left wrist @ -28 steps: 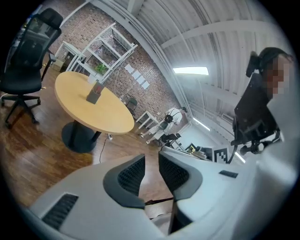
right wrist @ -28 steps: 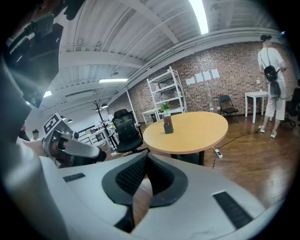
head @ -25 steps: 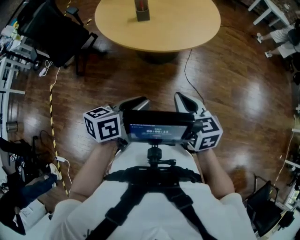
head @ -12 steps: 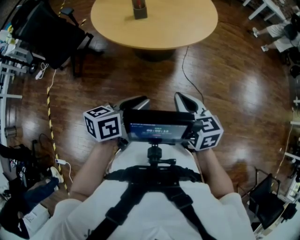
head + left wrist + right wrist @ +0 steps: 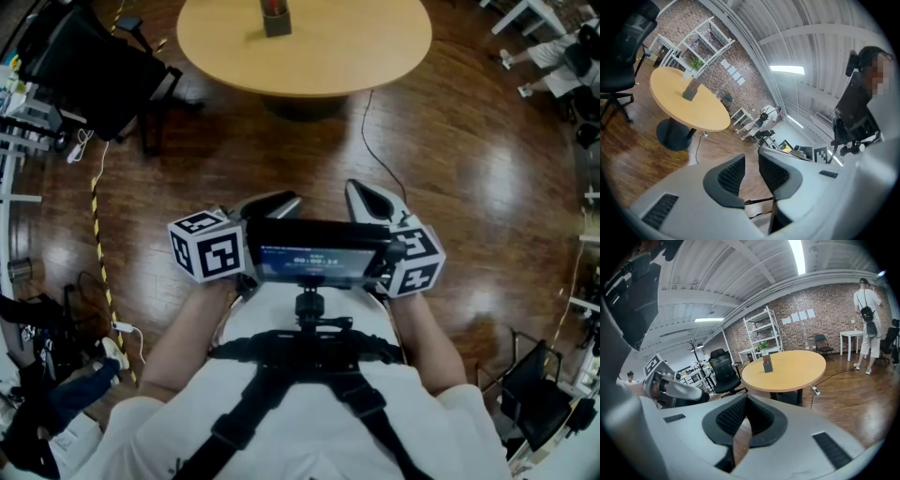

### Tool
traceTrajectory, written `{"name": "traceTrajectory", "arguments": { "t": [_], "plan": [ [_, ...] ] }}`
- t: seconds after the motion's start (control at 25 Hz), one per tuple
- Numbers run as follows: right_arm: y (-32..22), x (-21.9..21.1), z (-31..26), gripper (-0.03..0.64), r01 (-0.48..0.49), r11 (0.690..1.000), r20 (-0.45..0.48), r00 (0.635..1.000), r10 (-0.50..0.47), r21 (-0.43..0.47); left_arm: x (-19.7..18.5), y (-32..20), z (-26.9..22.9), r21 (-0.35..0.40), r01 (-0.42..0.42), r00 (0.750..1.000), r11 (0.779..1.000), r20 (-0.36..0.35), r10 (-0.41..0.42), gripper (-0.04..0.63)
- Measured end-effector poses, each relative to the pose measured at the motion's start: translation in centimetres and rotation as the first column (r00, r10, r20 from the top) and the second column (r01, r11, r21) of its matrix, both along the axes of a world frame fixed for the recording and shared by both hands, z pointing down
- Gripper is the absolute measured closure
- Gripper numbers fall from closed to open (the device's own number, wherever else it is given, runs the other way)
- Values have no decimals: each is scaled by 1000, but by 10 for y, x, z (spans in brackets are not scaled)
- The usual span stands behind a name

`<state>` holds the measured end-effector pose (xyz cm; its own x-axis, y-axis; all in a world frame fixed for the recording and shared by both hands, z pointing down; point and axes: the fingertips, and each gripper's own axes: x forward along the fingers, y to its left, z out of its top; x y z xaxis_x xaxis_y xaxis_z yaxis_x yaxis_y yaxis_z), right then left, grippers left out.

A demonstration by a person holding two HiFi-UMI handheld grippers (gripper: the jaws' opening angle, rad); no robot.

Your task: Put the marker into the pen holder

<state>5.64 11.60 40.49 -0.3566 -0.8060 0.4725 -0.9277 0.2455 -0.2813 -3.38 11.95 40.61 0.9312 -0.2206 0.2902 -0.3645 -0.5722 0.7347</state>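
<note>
While both sit tucked at the chest, nothing is carried: right gripper (image 5: 745, 401) fingers clenched empty, left gripper (image 5: 751, 164) fingers slightly parted, empty. Far beyond them, pen holder (image 5: 767, 365) on round bench (image 5: 797, 371); red marker (image 5: 765, 358) apparently stands inside.

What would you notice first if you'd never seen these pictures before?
Probably the two grippers side by side in the middle of the head view, the left gripper and right gripper, each carrying a black-and-white patterned cube. Then the big round table farther off on the shiny wooden floor, with a small dark pen holder standing on it.
</note>
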Motion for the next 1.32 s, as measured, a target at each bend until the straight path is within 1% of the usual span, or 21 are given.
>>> {"name": "traceTrajectory", "arguments": {
  "t": [0.4, 0.52, 0.72, 1.32],
  "plan": [
    [-2, 14, 1, 612, -31, 999, -8, 999, 31, -6, 2, 0, 0, 2, -9, 1000, 1000, -17, 9, 497],
    [-1, 14, 2, 612, -31, 999, -10, 999, 31, -8, 1, 0, 1, 0, -12, 1000, 1000, -8, 12, 497],
    [-1, 13, 3, 612, -26, 1000, -12, 1000, 26, -11, 2, -1, 0, 2, -14, 1000, 1000, -23, 14, 497],
    [1, 14, 3, 612, -14, 1000, -17, 1000, 13, -26, 4, 1, -4, 1, -29, 1000, 1000, -12, 29, 497]
  ]
}}
